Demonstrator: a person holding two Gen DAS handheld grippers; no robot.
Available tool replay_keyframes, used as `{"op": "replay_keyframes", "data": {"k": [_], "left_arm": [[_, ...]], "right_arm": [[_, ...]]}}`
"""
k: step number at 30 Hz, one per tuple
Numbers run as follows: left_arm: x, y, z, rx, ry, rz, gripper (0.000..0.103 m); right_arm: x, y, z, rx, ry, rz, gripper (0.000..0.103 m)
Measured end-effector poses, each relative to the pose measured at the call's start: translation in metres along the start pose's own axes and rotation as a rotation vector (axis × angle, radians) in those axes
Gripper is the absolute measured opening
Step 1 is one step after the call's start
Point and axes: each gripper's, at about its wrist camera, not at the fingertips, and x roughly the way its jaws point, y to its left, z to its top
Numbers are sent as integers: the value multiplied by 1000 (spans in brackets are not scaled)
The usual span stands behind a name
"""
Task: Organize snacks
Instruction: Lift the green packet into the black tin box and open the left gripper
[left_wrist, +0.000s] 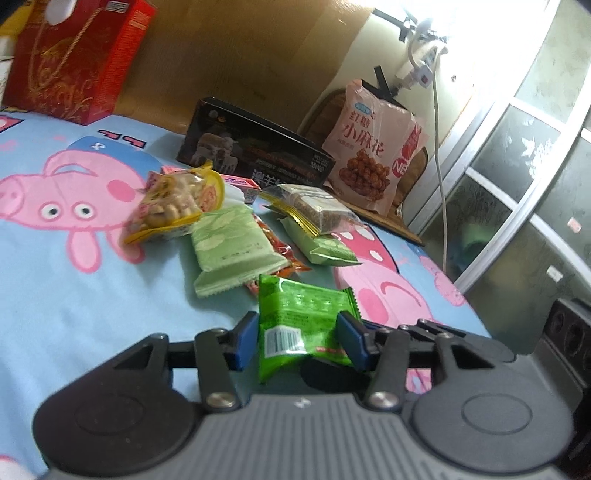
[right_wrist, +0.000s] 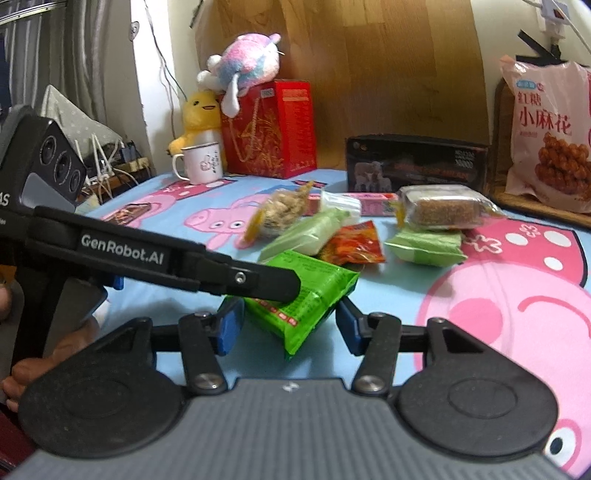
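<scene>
- My left gripper (left_wrist: 299, 338) has its blue pads pressed on both sides of the bright green snack packet (left_wrist: 299, 321); the foil is crumpled between them, so that one is gripped and off the sheet.
- From my right wrist view I see the same green packet (right_wrist: 314, 291), with the left tool's black finger lying across its near end.
- My right gripper (right_wrist: 290, 328) sits around the packet's lower end, jaws about half apart. One pad looks close to the foil, the other stands clear of it, so no squeeze from this side.
- The cartoon pig bedsheet (left_wrist: 74, 295) carries the rest of the snacks.
- Just beyond the held packet lies a pale green pouch (left_wrist: 236, 243), partly over a red-orange sachet (left_wrist: 284, 254).
- To its left, a yellow-edged bag of nuts (left_wrist: 177, 203), tilted up.
- To the right, a clear pack of brown bars (left_wrist: 314, 206) rests on another pale green pouch (left_wrist: 325, 247).
- Behind them a pink carton (left_wrist: 243, 184) lies flat, and a black box (left_wrist: 255, 151) stands against the headboard.
- A big pink snack bag (left_wrist: 376, 147) leans upright at the far right.
- A red gift bag (right_wrist: 269, 129) stands far back with a plush toy (right_wrist: 243, 62) on top, a white mug (right_wrist: 199, 162) beside it.
</scene>
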Motion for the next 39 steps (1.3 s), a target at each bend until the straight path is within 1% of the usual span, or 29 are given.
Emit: {"op": "replay_keyframes", "data": {"k": [5,8,11,13,15,17,22,25,27,30,32,33,36,39], "left_arm": [[-16,-13,-2,28,-20,20,45],[-25,-24,-2,55,-47,21,45],[-31,-35,2,85,-53,36,45],[-32,-40,13,101,-59,45,45],[-28,-44,35,115,-67,54,45],[-19,-47,63,134,-74,62,45],[31,-50,153,191,-102,67,47],[80,-44,202,204,-116,79,48],[117,-37,224,202,-109,106,48],[159,-23,239,165,-69,142,46],[180,-16,242,151,-44,170,47],[188,-13,242,148,-35,182,46],[202,-7,239,156,-13,241,50],[199,-4,234,167,-21,269,50]], "right_arm": [[-9,12,1,-18,-17,3,57],[-18,16,2,-28,-46,2,57],[-27,17,5,-26,-73,3,57],[-29,17,12,-40,-77,5,57],[-27,12,25,-70,-91,8,57],[-22,3,43,-86,-106,12,57],[7,-38,108,-118,-142,-20,57],[37,-72,149,-125,-155,-64,57],[63,-99,169,-92,-125,-79,57],[101,-134,183,-44,-73,-107,57],[123,-148,182,-28,-35,-126,57],[134,-153,181,-27,-14,-131,57],[148,-158,171,-44,30,-156,60],[149,-160,166,-52,26,-178,61]]}}
